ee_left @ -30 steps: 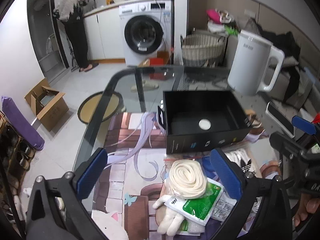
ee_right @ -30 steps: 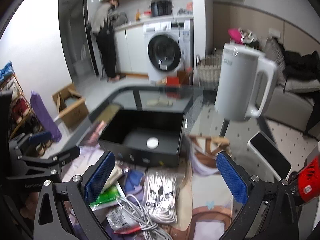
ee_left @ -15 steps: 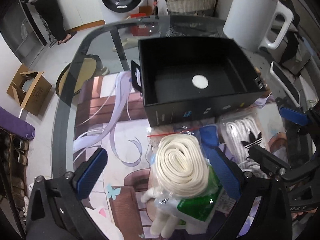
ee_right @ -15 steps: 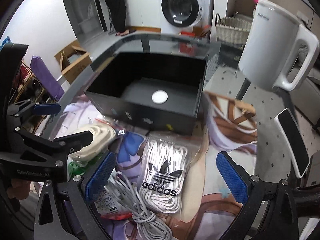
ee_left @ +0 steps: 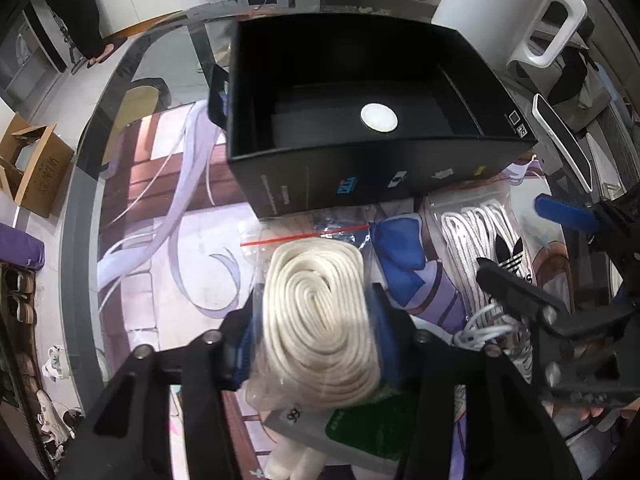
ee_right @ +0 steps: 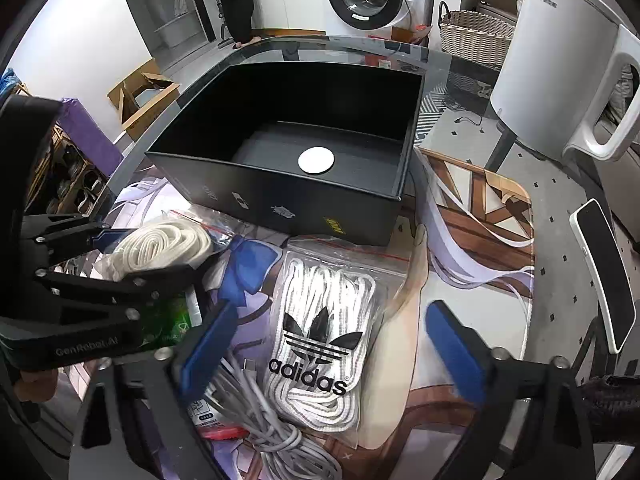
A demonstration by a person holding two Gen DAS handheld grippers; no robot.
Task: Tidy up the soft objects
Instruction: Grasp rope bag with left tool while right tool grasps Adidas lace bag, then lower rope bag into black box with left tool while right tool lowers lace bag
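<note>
On the glass table (ee_right: pixel 472 80), a big black box (ee_right: pixel 280 200) sits open w/ a white disc (ee_right: pixel 316 160) on its floor. Right-wrist view shows the white kettle (ee_right: pixel 560 64) tall at the far right, a phone (ee_right: pixel 604 276) by the table edge, grey cable (ee_right: pixel 264 432) piled low in frame — left-wrist view crops most of that. Left-wrist view gives what the other can't: the cream strap roll's (ee_left: pixel 320 320) spiral face head-on, in its clear bag on a green packet (ee_left: pixel 352 428).

Left gripper (ee_left: pixel 316 332) is closing, blue pads either side of the roll, right up against it; can't tell if they're pressing yet. Roll lies just in front of the box's near wall, an oval, long axis running box-ward to the camera, slightly slanted.

Right gripper (ee_right: pixel 320 344) is closing too but wide, astride the bagged white laces (ee_right: pixel 324 320) w/ the adidas logo, pads clear of the bag. Lace bag lies flat, long axis from box to gripper, zip end at the box.
</note>
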